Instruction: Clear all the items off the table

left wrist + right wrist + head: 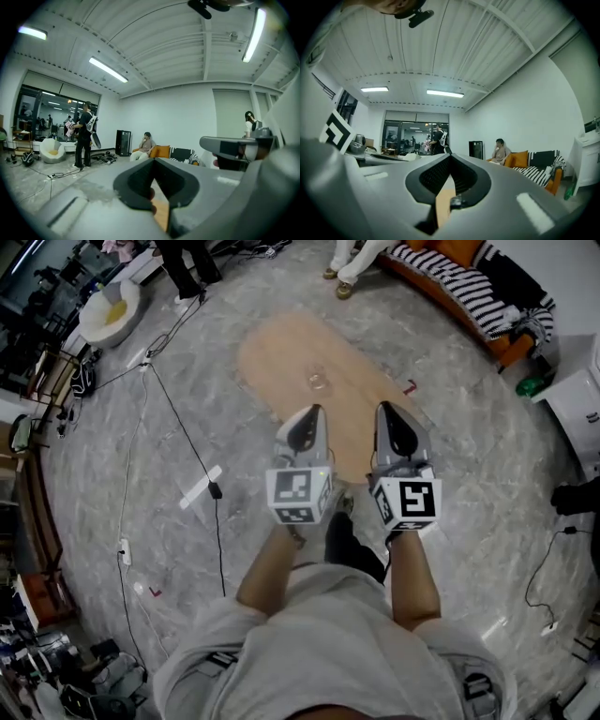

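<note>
Clear glass (319, 382) sits alone on the oval counter (277, 348), ahead of left tool (312, 412) and right tool (385, 410), both clenched empty; step closer, open one, grip gently

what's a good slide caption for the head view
Seen from above, the left gripper and right gripper, both shut and empty, held near a wooden table bearing a glass.

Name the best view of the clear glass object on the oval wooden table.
Head view: the clear glass object shows whole on the oval wooden table. The left gripper view shows none of it; the right gripper view, at most a tiny unclear glint between its jaws.
</note>
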Demonstrator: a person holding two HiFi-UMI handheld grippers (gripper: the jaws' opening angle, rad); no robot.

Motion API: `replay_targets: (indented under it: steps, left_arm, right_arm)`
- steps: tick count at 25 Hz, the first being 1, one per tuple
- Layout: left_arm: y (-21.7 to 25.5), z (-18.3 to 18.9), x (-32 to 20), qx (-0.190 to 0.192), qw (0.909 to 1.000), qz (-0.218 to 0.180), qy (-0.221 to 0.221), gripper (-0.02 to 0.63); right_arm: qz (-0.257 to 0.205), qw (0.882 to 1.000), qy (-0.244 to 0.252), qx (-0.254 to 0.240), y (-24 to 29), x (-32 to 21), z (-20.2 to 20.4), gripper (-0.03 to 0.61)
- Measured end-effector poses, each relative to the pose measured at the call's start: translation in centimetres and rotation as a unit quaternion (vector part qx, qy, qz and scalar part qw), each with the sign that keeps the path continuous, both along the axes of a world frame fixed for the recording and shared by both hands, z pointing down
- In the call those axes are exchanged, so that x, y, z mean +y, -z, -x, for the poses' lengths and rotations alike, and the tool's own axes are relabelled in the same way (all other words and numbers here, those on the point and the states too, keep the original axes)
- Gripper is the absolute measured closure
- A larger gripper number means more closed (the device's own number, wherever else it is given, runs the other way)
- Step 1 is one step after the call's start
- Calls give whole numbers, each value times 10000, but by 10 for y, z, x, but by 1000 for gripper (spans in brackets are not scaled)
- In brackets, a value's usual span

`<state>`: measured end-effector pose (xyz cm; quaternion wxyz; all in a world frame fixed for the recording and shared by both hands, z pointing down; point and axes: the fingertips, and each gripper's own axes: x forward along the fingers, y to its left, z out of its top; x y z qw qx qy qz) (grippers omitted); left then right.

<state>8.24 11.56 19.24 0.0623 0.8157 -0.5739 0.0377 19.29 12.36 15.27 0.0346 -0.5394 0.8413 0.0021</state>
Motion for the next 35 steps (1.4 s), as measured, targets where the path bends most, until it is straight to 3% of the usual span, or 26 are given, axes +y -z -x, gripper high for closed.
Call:
replay_targets:
  steps: [9,19,23,28,32,35]
  left_arm:
    - [-43,54,-89,-212,9982,365,421,594]
    - [-51,130,-169,-201,9964,533,635,594]
    - [-53,165,-210,-68,9981,477,376,594]
    - [-80,202,-257,136,9956,900,-242,594]
    - [-118,220,-293,92,9897,1139,-859,594]
    - [-158,228,-316,-62,9848,1373,-1063,594]
  right_arm:
    - [302,9987,401,41,-40,-106,44,572]
    - [546,9962,636,225,-51,-185,120,572]
    - [632,9967,455,249,-62,-224,161,572]
    - [936,9945,131,453,-77,-268,215,572]
    - [1350,9883,-277,657,-115,-295,235,572]
    - [1645,9824,-436,772,-153,-309,235,572]
